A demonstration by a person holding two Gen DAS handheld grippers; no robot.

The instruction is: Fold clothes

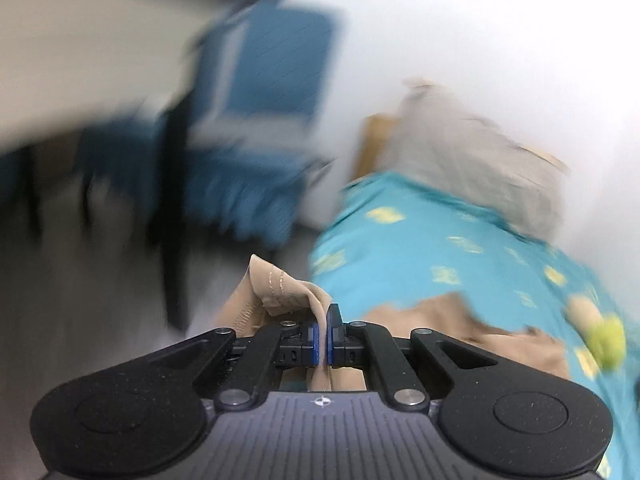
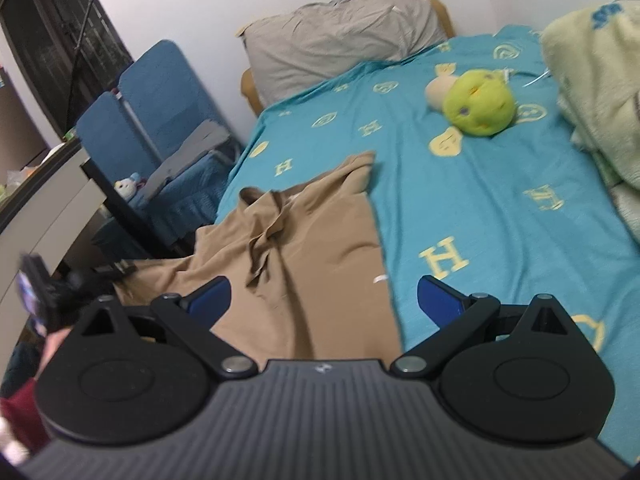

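A: Starting at the left, what did the left gripper (image 1: 320, 332) have?

B: Its jaws were clamped together on a hemmed edge of the tan garment (image 1: 280, 292). The cloth was pinched between the blue pads (image 1: 313, 342) and bunched up just past them, with a stitched seam showing. The left wrist view was badly blurred around it.

A: And beyond the pinch?

B: A blue chair (image 1: 272, 80) stood to the left against the white wall, too smeared for detail. To the right lay the bed with its turquoise sheet (image 1: 420, 240), more of the tan cloth on it, a grey pillow (image 1: 460, 148) at the head and a green plush toy (image 1: 608, 340) at the far right edge.

A: Where was the garment in the right wrist view?

B: The tan garment (image 2: 304, 264) was spread on the left part of the sheet (image 2: 480, 184), rumpled through its middle, with its left side drawn towards the edge of the bed. One end reached up toward the pillow (image 2: 340, 36).

A: And the right gripper (image 2: 324, 300)?

B: Its jaws stood wide apart with nothing between them. The left blue pad (image 2: 210, 298) sat over the tan cloth, the right one over bare sheet.

A: Further right?

B: The green plush toy (image 2: 478, 106) lay on the sheet, and a pale green blanket (image 2: 596, 80) was heaped at the right edge.
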